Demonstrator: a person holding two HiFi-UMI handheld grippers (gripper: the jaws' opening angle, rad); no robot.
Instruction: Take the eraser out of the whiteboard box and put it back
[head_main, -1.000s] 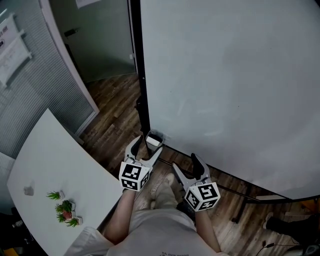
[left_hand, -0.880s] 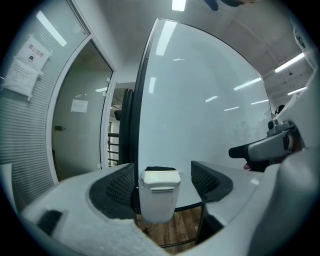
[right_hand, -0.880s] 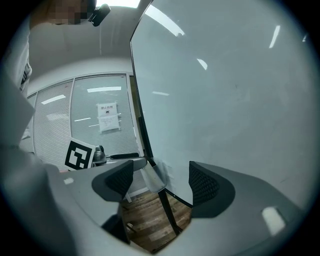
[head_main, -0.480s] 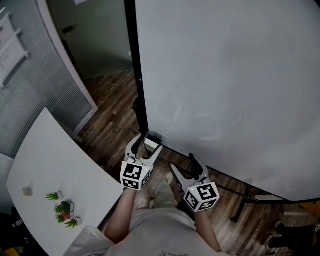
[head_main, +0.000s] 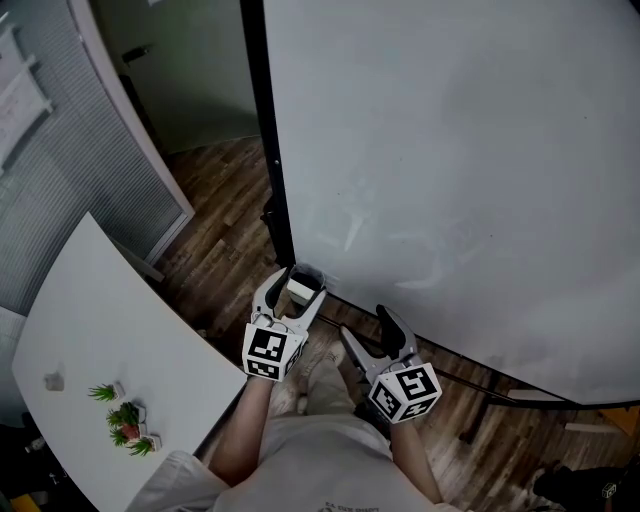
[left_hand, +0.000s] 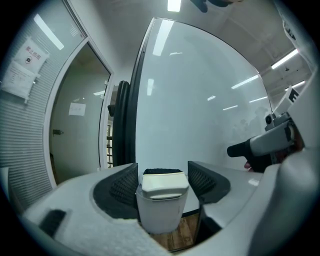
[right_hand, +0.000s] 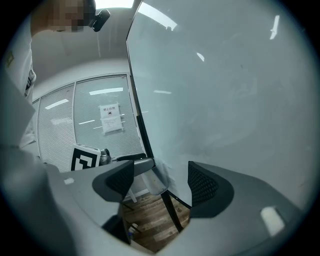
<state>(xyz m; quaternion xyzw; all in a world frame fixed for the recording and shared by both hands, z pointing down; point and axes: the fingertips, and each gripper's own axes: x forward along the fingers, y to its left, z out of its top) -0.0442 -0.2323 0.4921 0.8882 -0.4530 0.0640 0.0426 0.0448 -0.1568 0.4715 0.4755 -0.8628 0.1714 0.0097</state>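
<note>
Cream-topped eraser (left_hand: 165, 184) stood upright in the whiteboard box (left_hand: 159, 217) at the whiteboard's (head_main: 450, 150) lower left corner. It sat squarely between the left hand-held gripper's (head_main: 297, 287) jaws, which had just been closing but were not yet pressing. The right hand-held gripper (head_main: 366, 326) hung farther off, jaws apart and empty.

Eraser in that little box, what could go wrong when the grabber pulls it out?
The left gripper, whose jaws have just been closing, has the cream plastic eraser with black felt between its pads, which also flank the translucent white box. It might pinch the box too and tug it on the whiteboard. Only the eraser's top sticks out, so a shallow grip could slip and drop it onto the wooden floor.
</note>
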